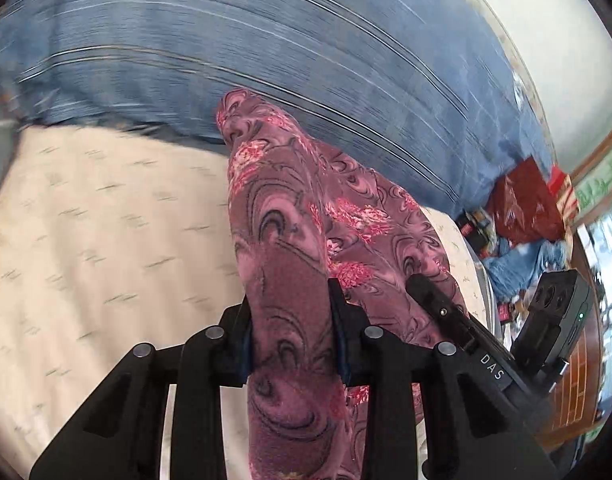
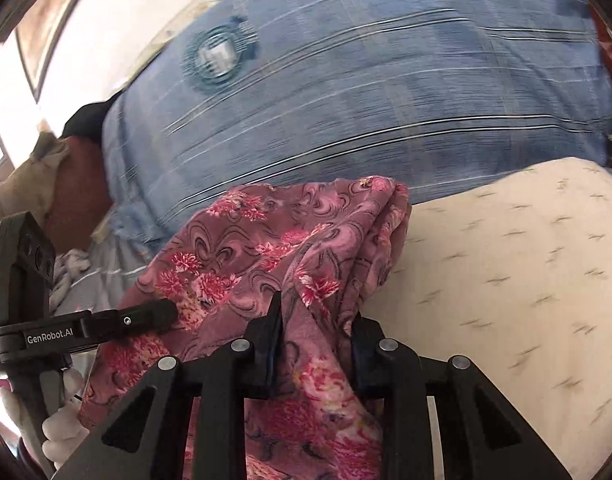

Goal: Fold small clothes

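Note:
A pink-maroon floral garment (image 1: 290,248) hangs bunched between both grippers above a cream bedsheet (image 1: 106,232). My left gripper (image 1: 292,312) is shut on the garment, with cloth filling the gap between its fingers. My right gripper (image 2: 316,320) is shut on another part of the same garment (image 2: 290,240). The right gripper shows in the left wrist view (image 1: 438,300) just to the right, touching the cloth. The left gripper shows in the right wrist view (image 2: 146,318) at the left, its tip against the cloth.
A blue striped blanket (image 1: 266,52) lies across the bed behind the garment, also in the right wrist view (image 2: 366,92). A red bag and clutter (image 1: 526,208) sit beyond the bed at right. A white-gloved hand (image 2: 62,420) holds the left gripper.

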`<state>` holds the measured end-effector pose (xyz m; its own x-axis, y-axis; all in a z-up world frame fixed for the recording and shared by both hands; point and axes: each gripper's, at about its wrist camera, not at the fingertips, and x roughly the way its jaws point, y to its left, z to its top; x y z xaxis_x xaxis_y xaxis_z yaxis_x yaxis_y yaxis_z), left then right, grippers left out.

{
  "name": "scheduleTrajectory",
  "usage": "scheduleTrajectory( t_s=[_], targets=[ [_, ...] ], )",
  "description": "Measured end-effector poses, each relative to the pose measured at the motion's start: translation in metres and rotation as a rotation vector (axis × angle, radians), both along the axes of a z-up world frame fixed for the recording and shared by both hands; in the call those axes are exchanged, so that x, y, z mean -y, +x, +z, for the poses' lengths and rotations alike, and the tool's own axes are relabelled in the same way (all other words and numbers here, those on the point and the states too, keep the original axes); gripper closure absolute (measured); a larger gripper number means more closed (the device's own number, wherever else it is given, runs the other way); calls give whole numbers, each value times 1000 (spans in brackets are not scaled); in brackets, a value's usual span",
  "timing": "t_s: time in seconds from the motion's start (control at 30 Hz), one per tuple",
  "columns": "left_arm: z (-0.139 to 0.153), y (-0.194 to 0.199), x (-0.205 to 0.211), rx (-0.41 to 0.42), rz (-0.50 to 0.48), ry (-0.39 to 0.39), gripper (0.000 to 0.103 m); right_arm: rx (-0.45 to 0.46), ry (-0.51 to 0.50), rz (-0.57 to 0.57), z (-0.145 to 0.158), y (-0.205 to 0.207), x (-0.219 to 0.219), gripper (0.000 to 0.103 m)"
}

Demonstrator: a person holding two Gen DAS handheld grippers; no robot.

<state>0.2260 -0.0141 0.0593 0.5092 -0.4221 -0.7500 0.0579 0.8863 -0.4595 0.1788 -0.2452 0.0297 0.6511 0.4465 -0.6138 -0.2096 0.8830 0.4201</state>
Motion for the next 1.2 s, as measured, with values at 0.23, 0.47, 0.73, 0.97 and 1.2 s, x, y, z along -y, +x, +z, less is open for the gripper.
scheduleTrajectory(
  t_s=[0.23, 0.47, 0.73, 0.97, 1.2],
  targets=[
    [-18, -46, -88, -34, 136, -14, 75, -21, 11, 177, -12, -17, -78, 76],
    [-91, -46, -120, -212, 226, -72, 60, -109, -186, 274, -57, -16, -123, 63],
    [-46, -43, -142, -66, 241, -172, 52, -119, -68, 155, -36, -16, -80, 57],
    [-42, 26, -140, -68, 214, -187, 21, -156, 121, -41, -31, 22, -45, 50],
    [-93, 60, -125, -149, 194, -106, 23, -278, 156, -18, -72, 72, -68, 49]
  ],
)
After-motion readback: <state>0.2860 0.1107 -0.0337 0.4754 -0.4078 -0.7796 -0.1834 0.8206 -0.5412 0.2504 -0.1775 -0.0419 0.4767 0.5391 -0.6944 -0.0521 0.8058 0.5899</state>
